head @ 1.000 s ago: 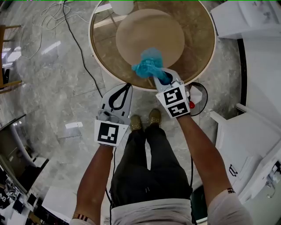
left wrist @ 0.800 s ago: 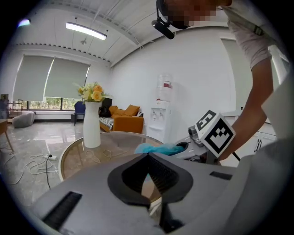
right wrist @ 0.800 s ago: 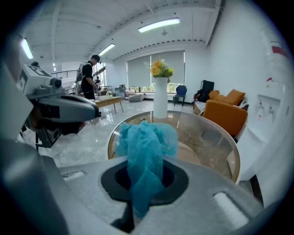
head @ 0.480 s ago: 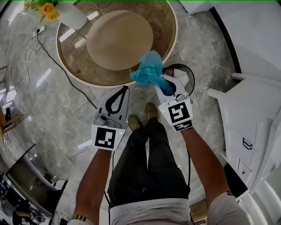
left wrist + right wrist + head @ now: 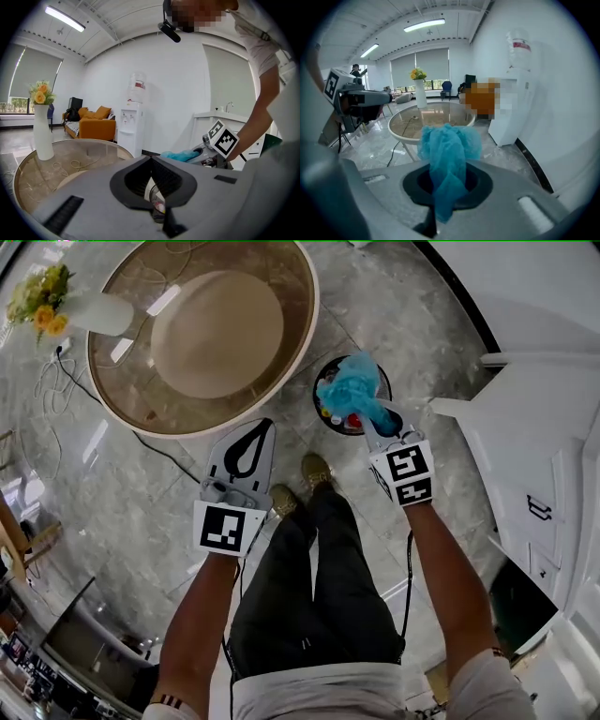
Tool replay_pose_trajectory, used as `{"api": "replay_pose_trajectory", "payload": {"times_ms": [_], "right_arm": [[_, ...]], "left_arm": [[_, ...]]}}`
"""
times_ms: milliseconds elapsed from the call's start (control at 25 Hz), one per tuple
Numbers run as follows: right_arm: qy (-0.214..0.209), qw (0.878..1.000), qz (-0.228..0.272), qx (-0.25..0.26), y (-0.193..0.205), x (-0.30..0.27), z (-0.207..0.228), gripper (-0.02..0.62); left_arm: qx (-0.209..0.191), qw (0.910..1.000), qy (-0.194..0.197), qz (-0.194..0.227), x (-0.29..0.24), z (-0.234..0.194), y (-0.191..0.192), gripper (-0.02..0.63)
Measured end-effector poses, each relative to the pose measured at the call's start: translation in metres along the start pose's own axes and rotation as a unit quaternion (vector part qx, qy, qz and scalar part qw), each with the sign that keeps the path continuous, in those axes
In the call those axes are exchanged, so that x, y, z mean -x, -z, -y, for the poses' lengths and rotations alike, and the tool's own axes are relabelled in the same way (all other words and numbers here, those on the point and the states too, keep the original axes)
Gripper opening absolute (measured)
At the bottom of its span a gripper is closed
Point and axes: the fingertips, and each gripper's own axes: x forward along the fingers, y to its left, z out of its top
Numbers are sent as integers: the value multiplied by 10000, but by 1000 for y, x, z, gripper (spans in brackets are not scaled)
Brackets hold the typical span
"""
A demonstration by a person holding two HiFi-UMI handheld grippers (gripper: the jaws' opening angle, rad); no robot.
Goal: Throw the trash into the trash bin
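Over round black bin (image 5: 318,399), right hand-held gripper (image 5: 367,416) pinching crumpled gauzy blue trash (image 5: 347,388), left hand-held gripper (image 5: 265,425) pressed together

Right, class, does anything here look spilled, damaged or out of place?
Nothing stands out. The trash bin stands upright, the vase is upright on the table, and the right gripper is shut on the blue trash.

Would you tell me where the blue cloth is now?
The blue cloth is right of centre in the head view, clamped in the right gripper over the trash bin.
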Motion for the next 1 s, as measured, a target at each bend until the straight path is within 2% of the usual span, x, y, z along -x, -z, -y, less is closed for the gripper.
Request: {"api": "replay_pose_trajectory", "payload": {"times_ms": [240,440,600,840,1000], "right_arm": [[61,9990,-420,-141,32,-4,19,49],[1,9971,-739,-198,54,-16,28,192],[-83,9956,-890,-285,64,-20,31,263],[-202,9945,-957,-366,73,-21,34,320],[-272,9959,-787,-342,66,-16,31,330]], "left_arm": [[-63,9998,171,-88,-14,18,0,0],[-55,9998,125,-151,-18,16,5,0],[-14,9998,105,-152,-23,15,6,0],[14,9999,87,-146,-27,16,6,0],[8,9999,49,-135,-28,16,3,0]]}}
